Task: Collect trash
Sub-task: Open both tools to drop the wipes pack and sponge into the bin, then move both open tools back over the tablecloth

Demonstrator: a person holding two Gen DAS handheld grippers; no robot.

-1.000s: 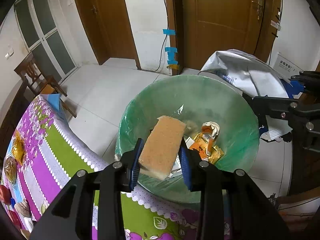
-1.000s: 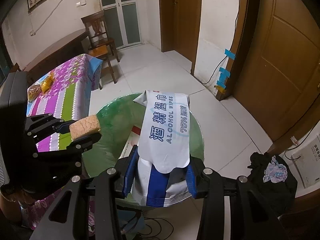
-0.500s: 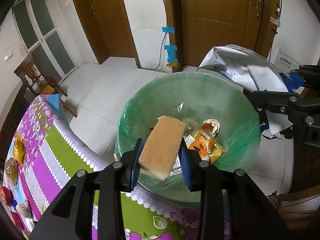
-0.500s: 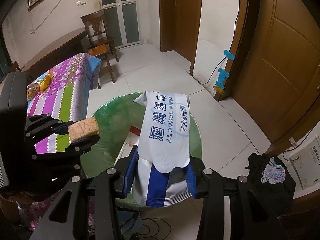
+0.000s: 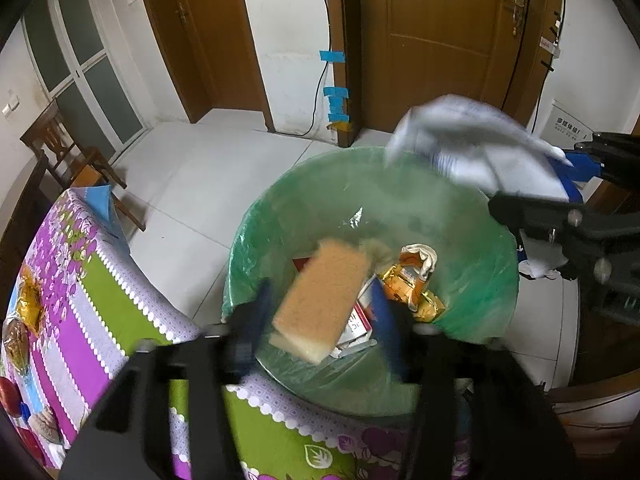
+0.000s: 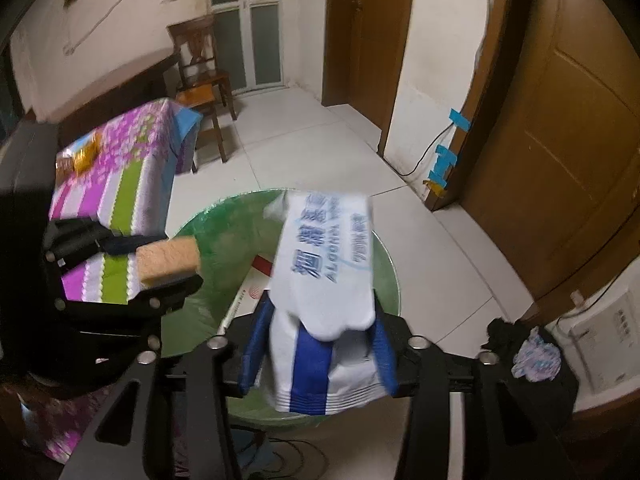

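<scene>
A tan sponge (image 5: 324, 300) hangs tilted over the green-lined trash bin (image 5: 460, 240), between the fingers of my left gripper (image 5: 322, 316). Its jaws are opening, and a gap shows on both sides of the sponge. Over the bin's far rim, a white and blue alcohol wipes pack (image 6: 324, 280) lies between the blue pads of my right gripper (image 6: 318, 350). These jaws are opening too; the pack is blurred and looks loose at the left pad. Orange wrappers (image 5: 412, 280) and a red and white box (image 5: 356, 328) lie in the bin.
A table with a purple and green floral cloth (image 5: 80, 300) touches the bin's near left side and carries snack packets (image 5: 30, 304). A wooden chair (image 5: 60, 152) stands behind it. A dark bag (image 6: 520, 344) lies on the tiled floor by brown doors (image 5: 440, 40).
Both pairs of jaws have spread wider. The sponge has come free of the left pads and is blurred. The wipes pack has loosened and tipped toward the bin.
</scene>
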